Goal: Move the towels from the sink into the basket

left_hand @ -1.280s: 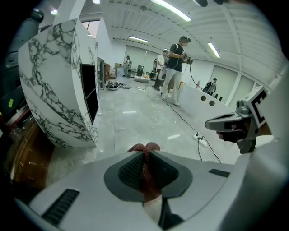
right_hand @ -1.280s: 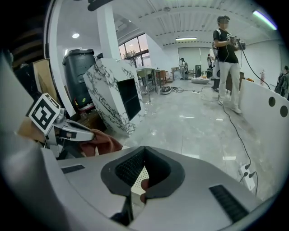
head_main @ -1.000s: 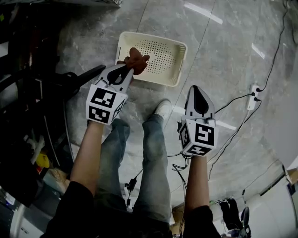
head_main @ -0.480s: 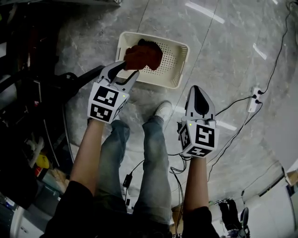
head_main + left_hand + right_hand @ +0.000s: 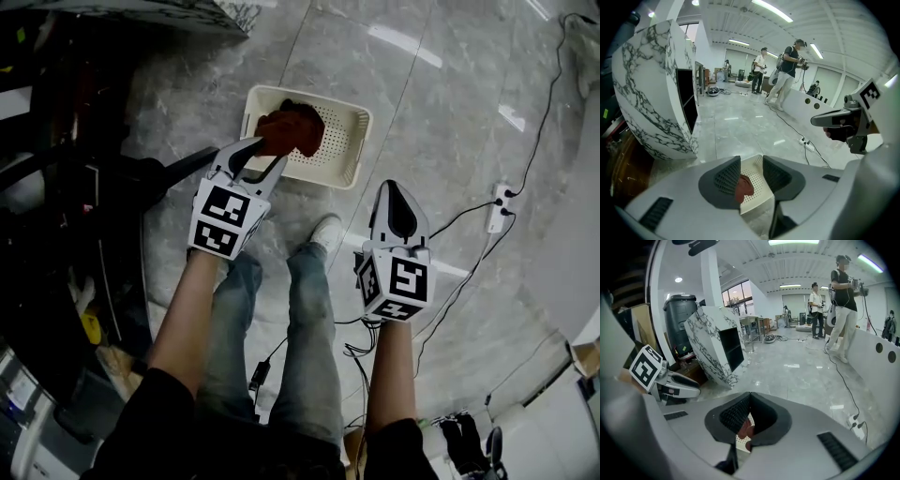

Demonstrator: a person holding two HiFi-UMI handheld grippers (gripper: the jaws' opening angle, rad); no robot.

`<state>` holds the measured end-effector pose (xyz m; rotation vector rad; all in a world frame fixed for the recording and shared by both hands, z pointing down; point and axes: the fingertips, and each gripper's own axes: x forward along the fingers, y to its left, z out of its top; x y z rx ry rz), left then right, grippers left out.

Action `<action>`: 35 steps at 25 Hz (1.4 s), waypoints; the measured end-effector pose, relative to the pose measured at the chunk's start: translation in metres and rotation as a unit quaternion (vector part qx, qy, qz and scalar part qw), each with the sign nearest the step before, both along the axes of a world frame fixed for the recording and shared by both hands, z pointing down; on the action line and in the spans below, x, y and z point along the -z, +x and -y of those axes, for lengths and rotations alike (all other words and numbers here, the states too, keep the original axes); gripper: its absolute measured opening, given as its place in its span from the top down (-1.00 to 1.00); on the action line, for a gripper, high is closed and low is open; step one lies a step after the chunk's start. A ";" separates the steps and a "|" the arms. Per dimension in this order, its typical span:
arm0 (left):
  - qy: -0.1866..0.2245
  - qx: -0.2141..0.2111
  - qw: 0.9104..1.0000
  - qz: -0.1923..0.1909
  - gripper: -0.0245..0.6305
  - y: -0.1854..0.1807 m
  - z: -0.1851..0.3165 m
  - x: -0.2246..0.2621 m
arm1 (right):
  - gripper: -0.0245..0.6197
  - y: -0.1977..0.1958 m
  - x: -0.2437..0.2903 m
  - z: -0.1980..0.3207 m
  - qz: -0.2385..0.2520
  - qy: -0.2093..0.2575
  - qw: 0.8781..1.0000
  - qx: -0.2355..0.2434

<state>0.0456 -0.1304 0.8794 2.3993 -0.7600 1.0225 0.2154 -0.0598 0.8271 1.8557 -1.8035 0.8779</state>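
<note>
Jaws: left gripper (image 5: 262, 157) closing empty, right gripper (image 5: 395, 192) clenched; head view: towel (image 5: 292, 129) in basket (image 5: 337, 141).

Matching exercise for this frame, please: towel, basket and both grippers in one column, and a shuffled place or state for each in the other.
1. brown towel
2. basket
3. left gripper
4. right gripper

A. jaws together, empty
B. standing on the floor
C. jaws apart, over the basket's near rim
D. lying inside the basket

Pairs: 1-D, 2-B, 3-C, 4-A.
The left gripper's jaws are closing with nothing gripped between them; the towel seen through the gap lies below in the basket.
</note>
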 end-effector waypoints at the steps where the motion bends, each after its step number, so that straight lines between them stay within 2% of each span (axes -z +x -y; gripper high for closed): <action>1: 0.004 0.002 1.000 -0.002 0.48 0.000 -0.001 0.009 | 0.88 -0.001 0.008 0.000 -0.001 0.003 1.000 0.001; 5: 0.019 0.006 1.000 -0.012 0.52 0.002 -0.005 0.048 | 0.88 0.000 0.042 -0.001 -0.001 0.017 1.000 -0.010; 10: 0.031 0.018 0.999 -0.024 0.71 0.003 -0.008 0.100 | 0.88 -0.003 0.087 -0.001 -0.002 0.031 0.999 -0.008; 18: 0.053 0.044 0.997 -0.045 0.87 -0.004 -0.011 0.172 | 0.88 -0.014 0.153 0.001 -0.001 0.053 0.999 -0.012; 28: 0.079 0.065 0.992 -0.073 0.88 -0.013 -0.016 0.260 | 0.88 -0.048 0.229 0.000 0.007 0.067 0.998 0.009; 35: 0.113 0.078 0.987 -0.087 0.88 -0.021 -0.013 0.328 | 0.88 -0.045 0.286 -0.002 0.004 0.097 0.995 0.002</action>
